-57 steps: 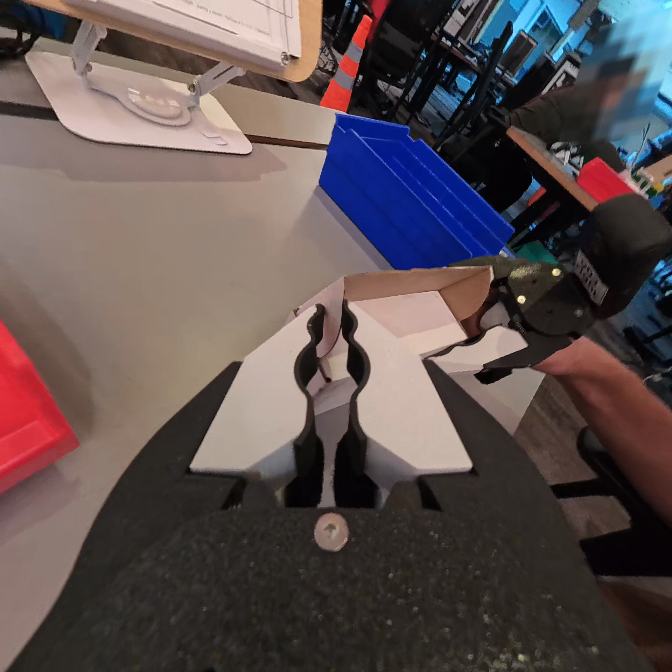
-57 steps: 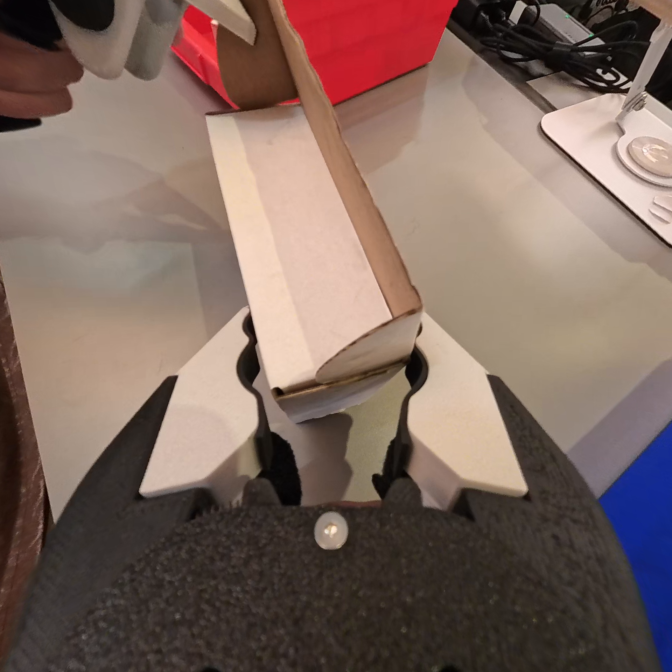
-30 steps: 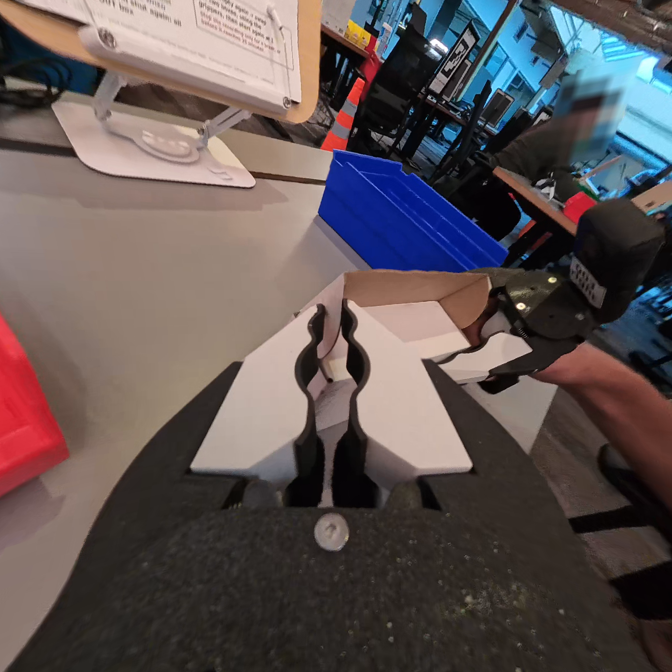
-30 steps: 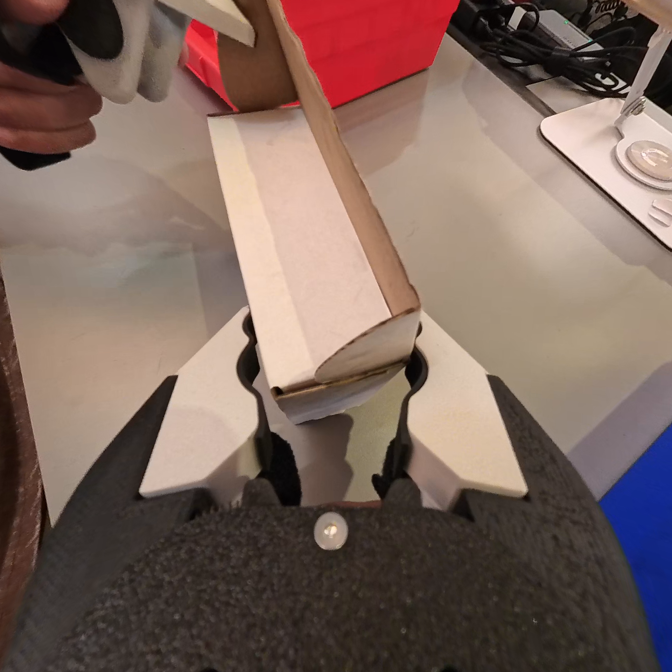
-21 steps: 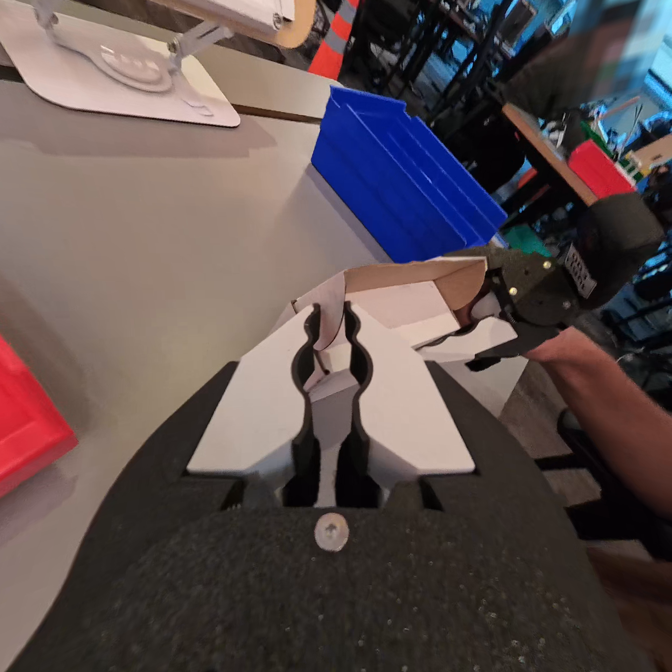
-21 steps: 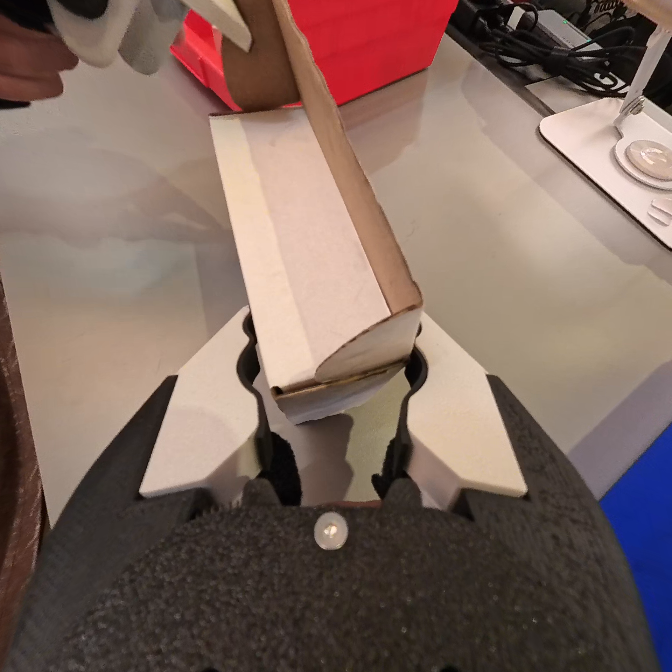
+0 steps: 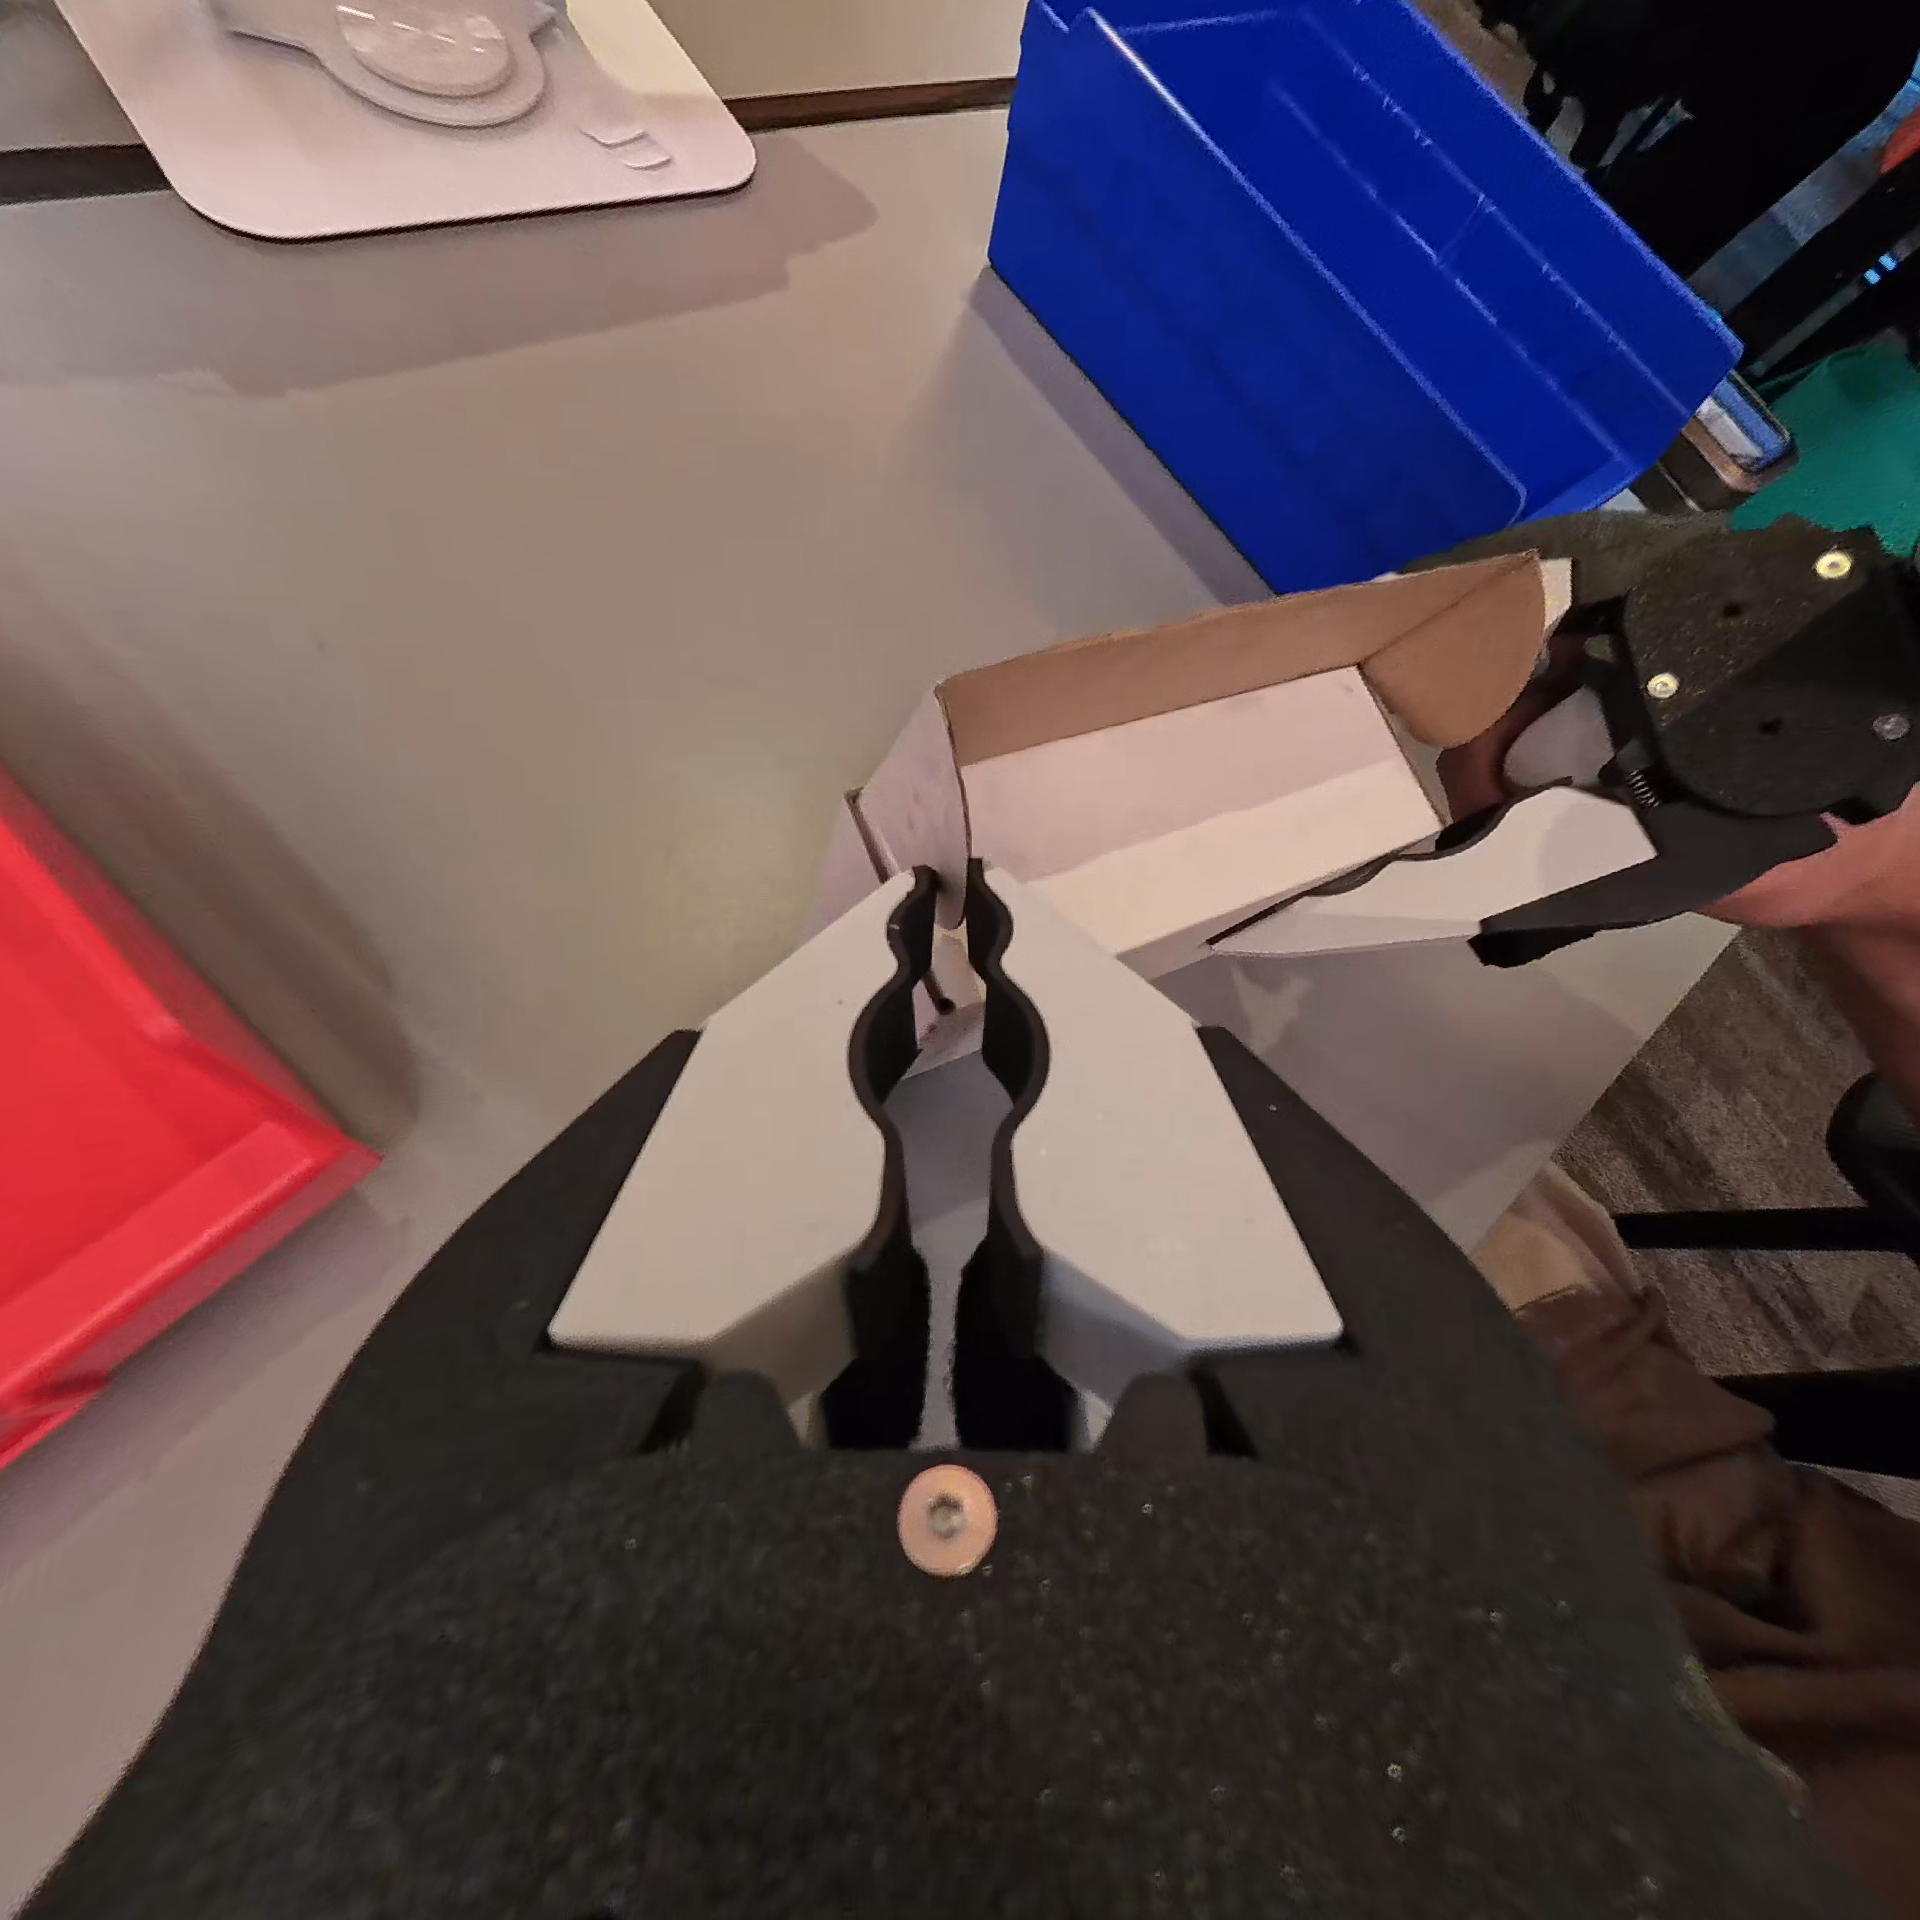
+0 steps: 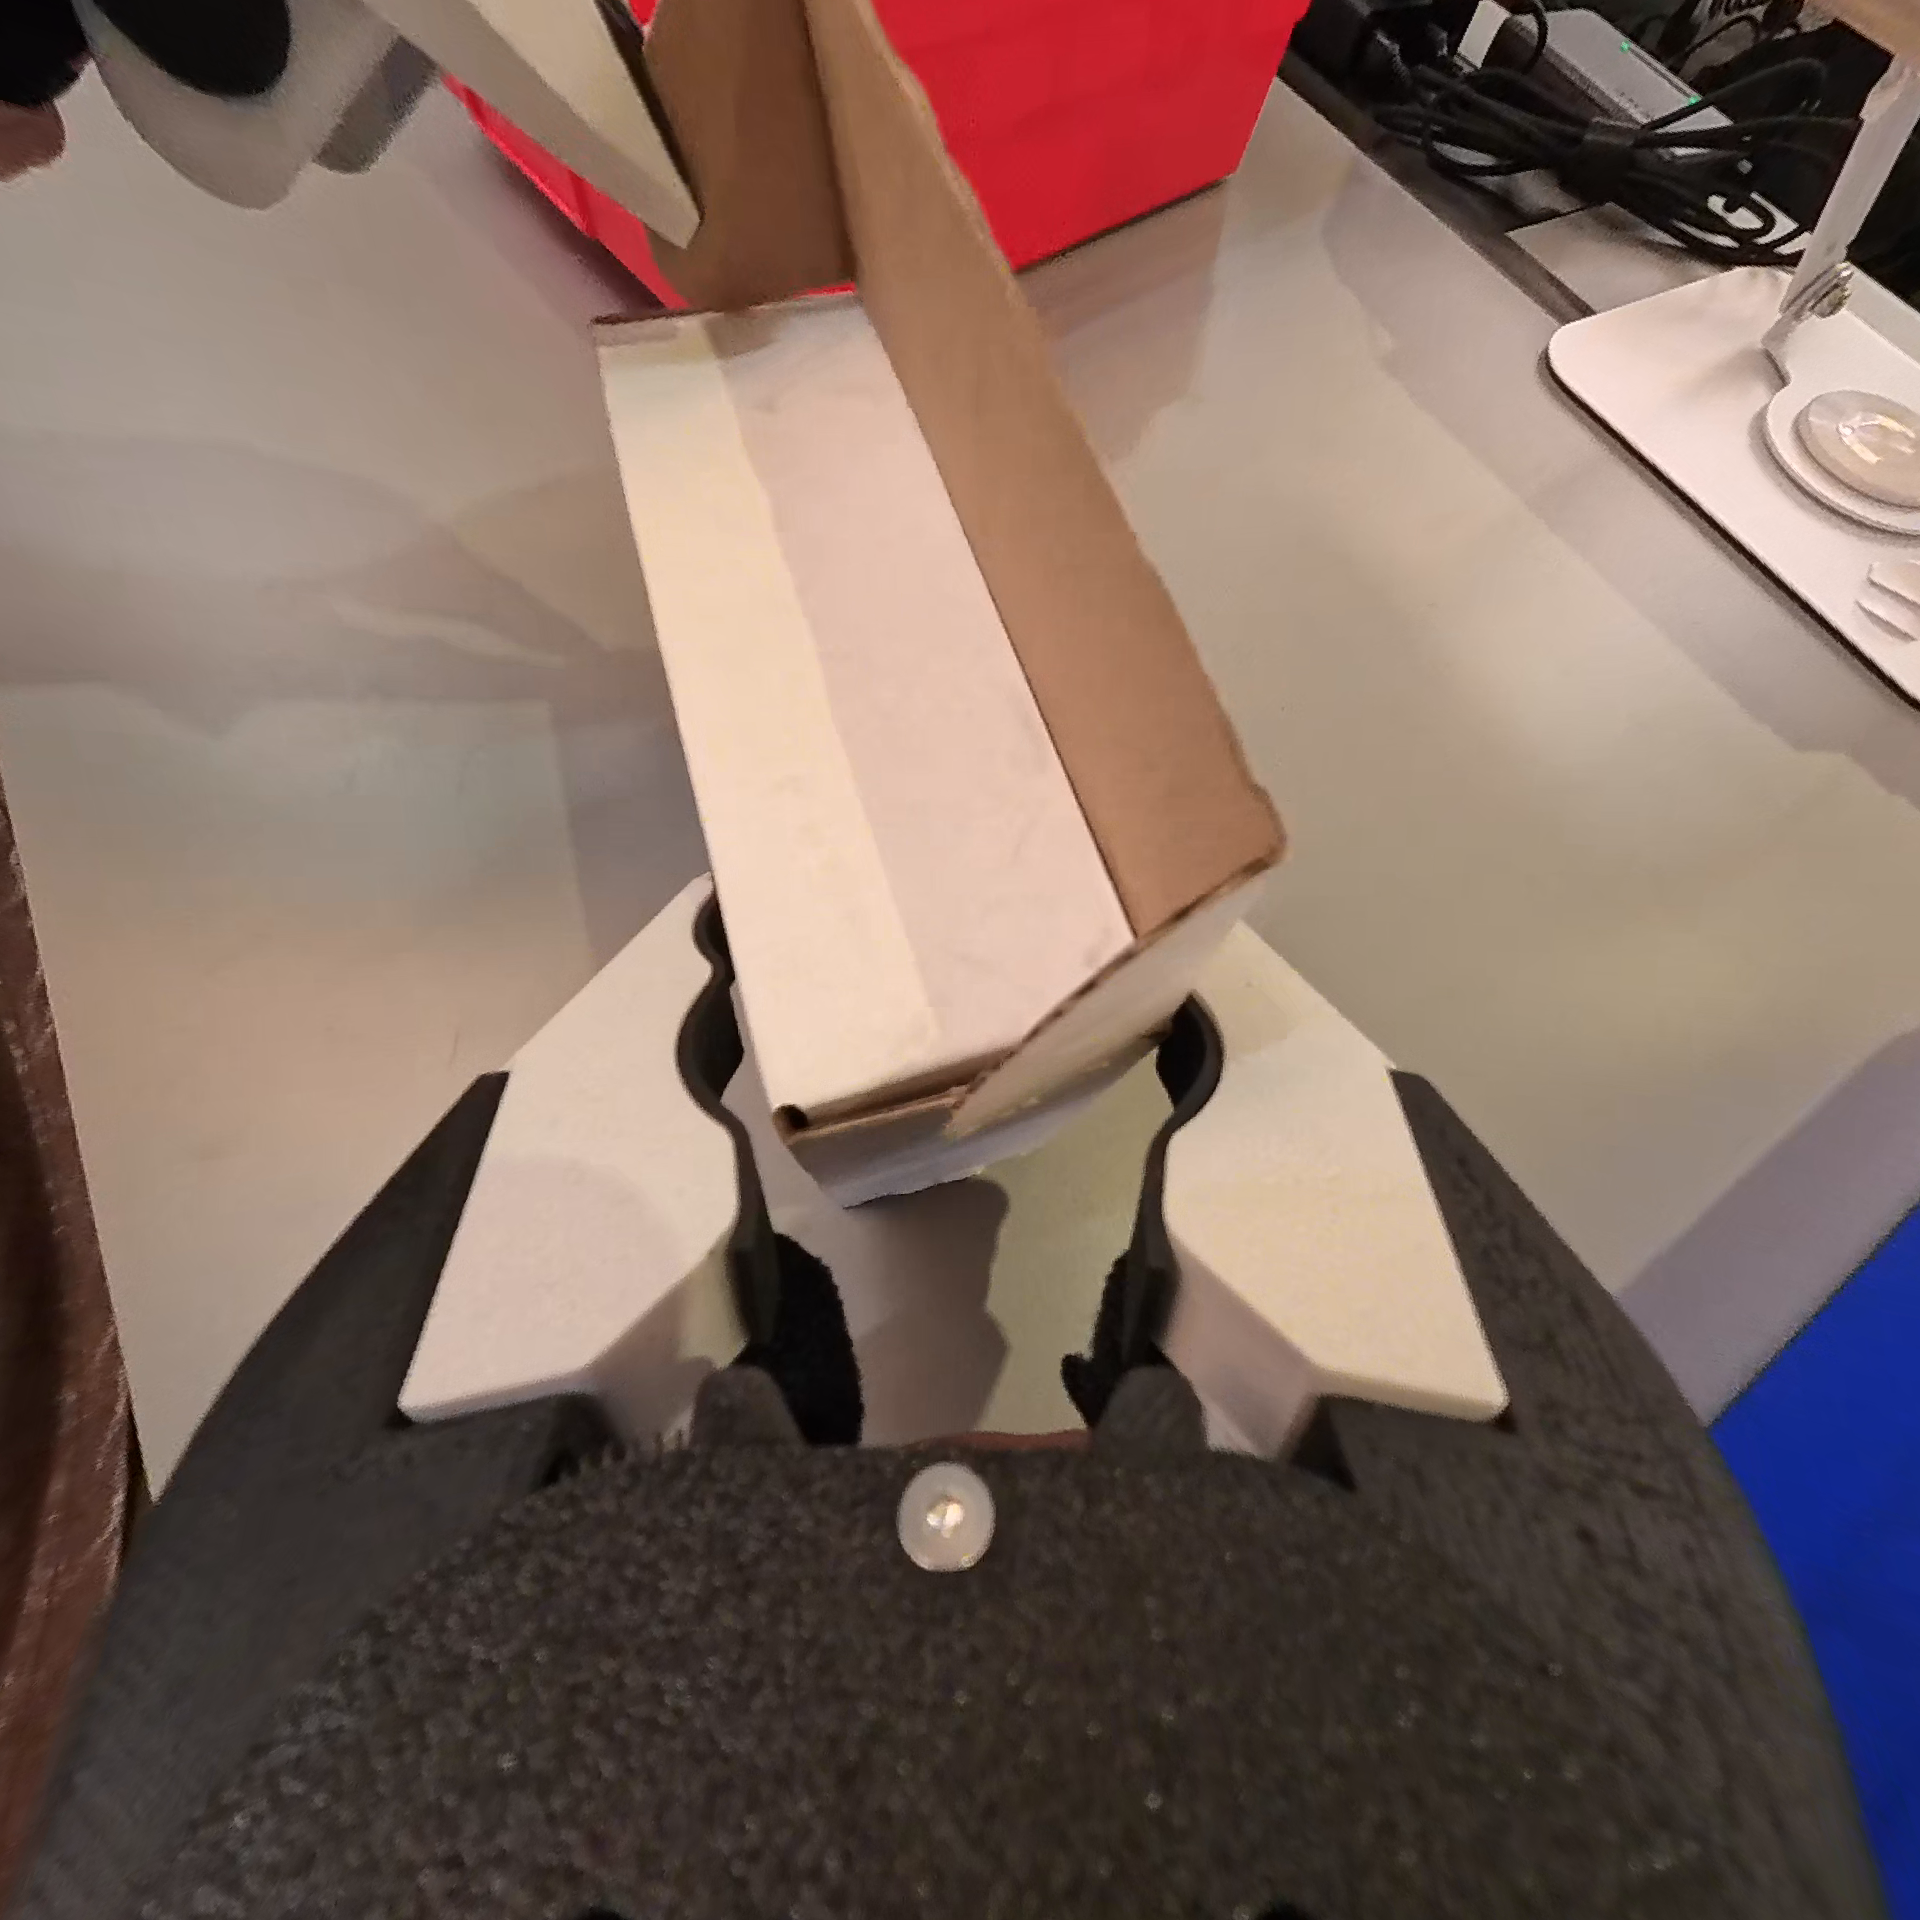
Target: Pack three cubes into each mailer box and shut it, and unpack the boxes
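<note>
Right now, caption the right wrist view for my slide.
Right gripper grips one end of the white mailer box, lid raised, above the grey table; red bin behind.

A smooth grey worktop (image 7: 520, 582) is carrying a blue plastic bin (image 7: 1351, 270), a red plastic bin (image 7: 114, 1122) and a white stand base (image 7: 416, 114).

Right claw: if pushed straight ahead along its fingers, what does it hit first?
The right claw is already around the end of the mailer box; farther along, probably the left claw, depth unclear.
</note>
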{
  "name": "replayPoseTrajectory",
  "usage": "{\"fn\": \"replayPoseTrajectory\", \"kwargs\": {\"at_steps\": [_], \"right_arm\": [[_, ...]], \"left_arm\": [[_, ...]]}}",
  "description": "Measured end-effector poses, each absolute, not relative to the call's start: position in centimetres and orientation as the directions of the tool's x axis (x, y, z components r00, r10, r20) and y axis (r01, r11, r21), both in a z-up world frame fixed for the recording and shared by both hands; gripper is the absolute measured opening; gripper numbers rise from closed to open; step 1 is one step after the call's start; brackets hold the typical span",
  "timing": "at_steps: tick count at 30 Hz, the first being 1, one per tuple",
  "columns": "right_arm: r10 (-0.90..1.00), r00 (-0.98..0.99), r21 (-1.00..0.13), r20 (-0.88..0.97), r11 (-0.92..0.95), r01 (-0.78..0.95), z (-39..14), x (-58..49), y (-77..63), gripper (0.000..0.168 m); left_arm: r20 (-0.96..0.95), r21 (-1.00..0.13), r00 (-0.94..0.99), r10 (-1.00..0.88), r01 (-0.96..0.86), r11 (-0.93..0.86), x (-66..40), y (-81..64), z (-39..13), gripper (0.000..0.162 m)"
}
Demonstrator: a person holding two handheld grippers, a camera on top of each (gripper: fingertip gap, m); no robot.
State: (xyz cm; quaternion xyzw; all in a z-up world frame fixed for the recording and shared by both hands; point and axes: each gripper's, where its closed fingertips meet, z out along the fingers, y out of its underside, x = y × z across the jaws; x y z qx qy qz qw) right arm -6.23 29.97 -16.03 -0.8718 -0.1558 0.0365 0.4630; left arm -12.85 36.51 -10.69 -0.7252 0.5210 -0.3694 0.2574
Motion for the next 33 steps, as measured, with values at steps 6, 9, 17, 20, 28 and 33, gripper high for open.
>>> {"fn": "replayPoseTrajectory", "kwargs": {"at_steps": [6,9,17,20,28,33], "right_arm": [[0.308,0.948,-0.819,0.082,-0.521,0.24,-16.0,-6.3,29.9,0.082],[0.311,0.947,-0.819,0.083,-0.52,0.242,-16.0,-6.3,30.0,0.082],[0.308,0.948,-0.821,0.081,-0.518,0.239,-16.0,-6.3,29.9,0.082],[0.314,0.946,-0.82,0.084,-0.517,0.245,-16.0,-6.4,29.9,0.082],[0.334,0.939,-0.823,0.083,-0.508,0.254,-15.8,-6.3,29.2,0.084],[0.242,0.97,-0.873,-0.001,-0.474,0.118,-12.6,-6.5,26.1,0.082]], "left_arm": [[0.132,-0.798,0.158,-0.979,-0.569,-0.199,-13.3,36.8,-11.0,0.0],[0.132,-0.801,0.148,-0.98,-0.567,-0.193,-13.3,36.8,-11.0,0.001],[0.085,-0.831,0.133,-0.987,-0.538,-0.144,-13.3,36.8,-11.0,0.001],[0.1,-0.843,0.138,-0.985,-0.514,-0.157,-13.4,36.6,-11.0,0.001],[0.03,-0.861,0.163,-0.986,-0.496,-0.108,-13.3,36.7,-12.0,0.001],[0.005,-0.86,0.183,-0.983,-0.501,-0.098,-13.2,36.7,-12.0,0.0]]}}
